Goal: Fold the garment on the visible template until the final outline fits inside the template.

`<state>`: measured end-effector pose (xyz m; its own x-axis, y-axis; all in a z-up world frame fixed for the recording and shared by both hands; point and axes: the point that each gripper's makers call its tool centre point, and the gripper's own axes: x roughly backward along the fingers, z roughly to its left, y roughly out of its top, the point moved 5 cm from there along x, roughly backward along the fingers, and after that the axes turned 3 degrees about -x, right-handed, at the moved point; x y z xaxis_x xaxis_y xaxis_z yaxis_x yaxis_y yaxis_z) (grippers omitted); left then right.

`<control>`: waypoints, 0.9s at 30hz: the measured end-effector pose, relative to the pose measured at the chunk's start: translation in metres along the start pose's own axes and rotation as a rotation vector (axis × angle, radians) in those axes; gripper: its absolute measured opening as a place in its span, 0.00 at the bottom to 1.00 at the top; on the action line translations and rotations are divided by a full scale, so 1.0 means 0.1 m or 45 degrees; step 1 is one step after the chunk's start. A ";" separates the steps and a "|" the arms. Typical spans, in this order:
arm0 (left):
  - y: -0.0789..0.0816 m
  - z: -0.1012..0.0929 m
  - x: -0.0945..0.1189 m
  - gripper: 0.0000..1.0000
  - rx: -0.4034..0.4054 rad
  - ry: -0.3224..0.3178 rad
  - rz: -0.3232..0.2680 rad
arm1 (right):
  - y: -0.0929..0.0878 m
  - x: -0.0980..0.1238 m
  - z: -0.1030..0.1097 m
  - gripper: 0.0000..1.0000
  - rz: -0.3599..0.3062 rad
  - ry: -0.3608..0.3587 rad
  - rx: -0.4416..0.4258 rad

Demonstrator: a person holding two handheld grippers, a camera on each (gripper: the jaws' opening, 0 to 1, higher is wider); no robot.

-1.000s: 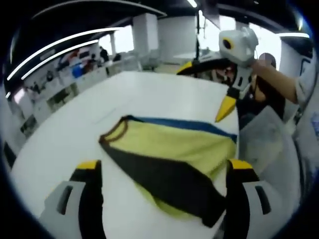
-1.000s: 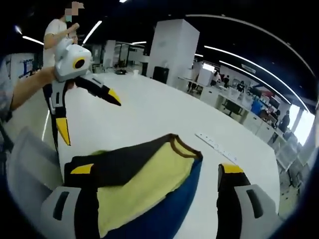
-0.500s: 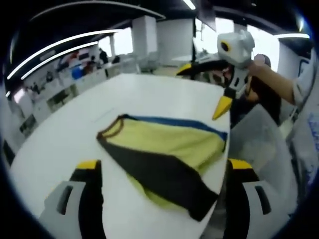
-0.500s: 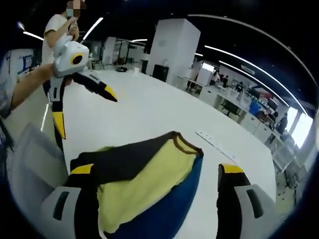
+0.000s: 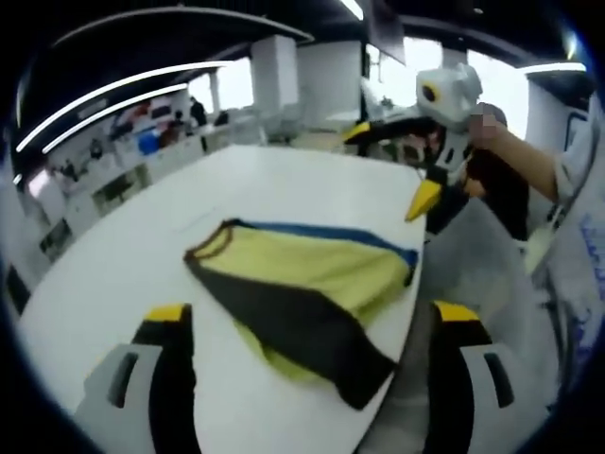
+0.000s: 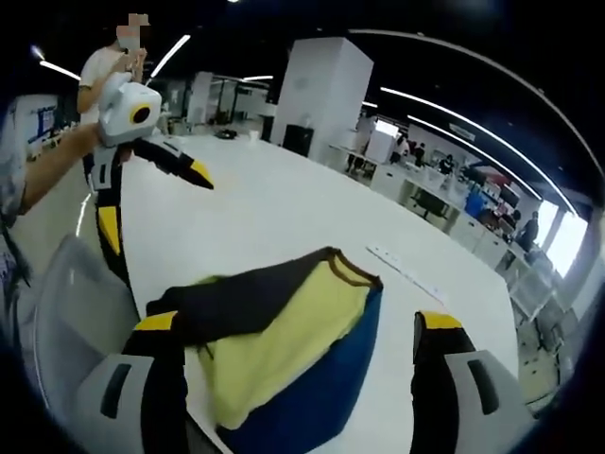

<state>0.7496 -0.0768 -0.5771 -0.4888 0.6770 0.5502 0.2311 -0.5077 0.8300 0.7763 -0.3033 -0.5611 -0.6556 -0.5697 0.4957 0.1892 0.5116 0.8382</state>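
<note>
Left gripper and right gripper: jaws apart on both, nothing between them, held above the worktop. Garment lies folded on the white worktop at its near edge, just beyond the jaws: yellow panel, dark band across it, blue layer underneath, brown-trimmed neck toward the far side. A thin flat strip sits on the worktop just past the garment. Far back: office desks and a white pillar.
</note>
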 end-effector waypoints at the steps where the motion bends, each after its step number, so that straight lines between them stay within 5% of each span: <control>1: -0.01 -0.01 0.02 1.00 -0.001 0.001 0.000 | -0.01 0.03 0.01 1.00 0.002 -0.006 -0.004; 17: -0.16 -0.28 0.36 1.00 0.031 0.025 -0.007 | -0.20 0.31 0.20 1.00 0.009 -0.056 -0.099; 27: -0.24 -0.27 0.35 1.00 0.077 0.072 0.013 | -0.39 0.31 0.21 1.00 0.034 -0.026 -0.141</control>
<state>0.7042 -0.0550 -0.5803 -0.5326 0.6400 0.5538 0.2858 -0.4799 0.8295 0.7330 -0.3275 -0.5837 -0.6635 -0.5432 0.5145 0.2855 0.4518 0.8452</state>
